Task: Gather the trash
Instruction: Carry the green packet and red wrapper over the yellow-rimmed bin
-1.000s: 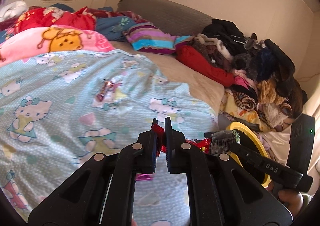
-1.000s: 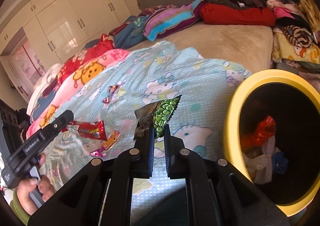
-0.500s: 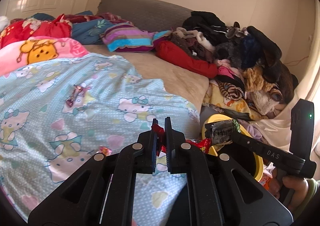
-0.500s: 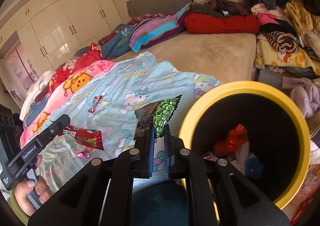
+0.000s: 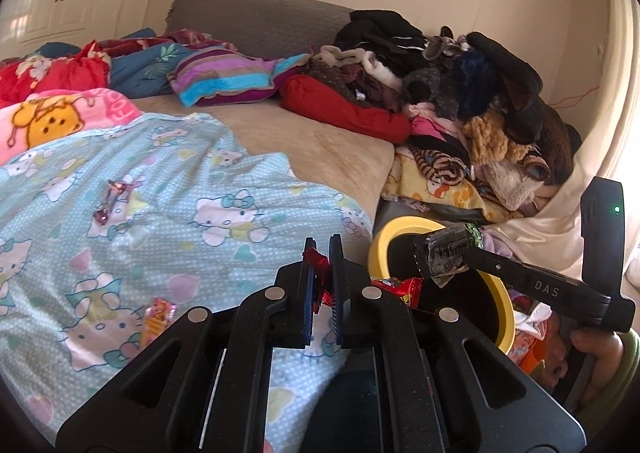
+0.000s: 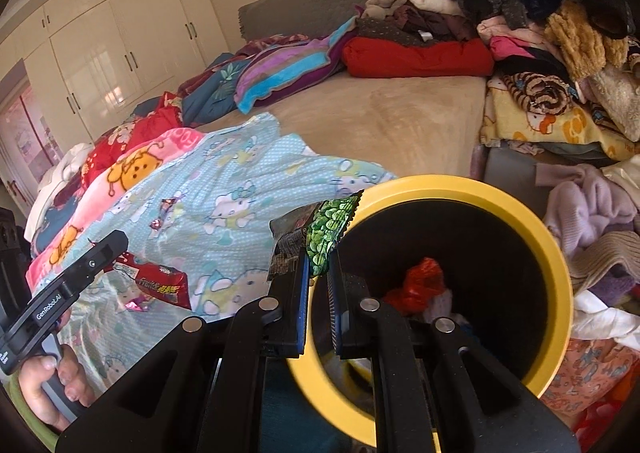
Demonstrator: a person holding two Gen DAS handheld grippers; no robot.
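green wrapper (image 6: 328,231) pinched in right jaws | over yellow bin (image 6: 560,253) rim

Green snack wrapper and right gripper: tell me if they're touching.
Touching. The right wrist view shows the green snack wrapper pinched between the right gripper's shut jaws, at the yellow bin's rim.

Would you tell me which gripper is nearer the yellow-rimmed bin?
Right. The right gripper holds its green wrapper at the yellow-rimmed bin; the left gripper is beside it, over the bedspread.
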